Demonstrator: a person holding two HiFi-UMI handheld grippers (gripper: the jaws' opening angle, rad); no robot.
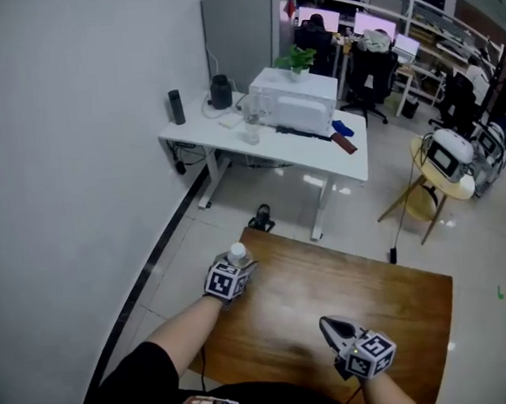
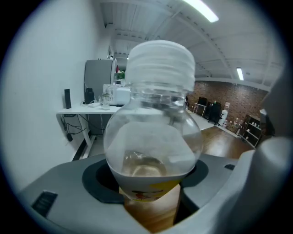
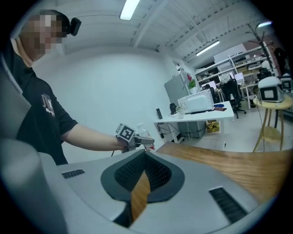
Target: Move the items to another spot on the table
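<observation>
Left claw [image 1: 241, 266] grips a clear, white-capped bottle [image 2: 153, 137] near the wooden worktop's [image 1: 400, 298] upper-left corner; right claw [image 1: 331, 326], clenched and empty, is at lower right.

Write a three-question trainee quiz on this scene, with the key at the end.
1. Multiple choice: what does the left gripper hold?
A) a mug
B) a clear bottle with a white cap
C) nothing
2. True or false: the right gripper holds a second bottle.
3. Fill in: the table under the right gripper has a ____ top.
Key: 1 B; 2 false, its jaws are together with nothing between them; 3 wooden.
</observation>
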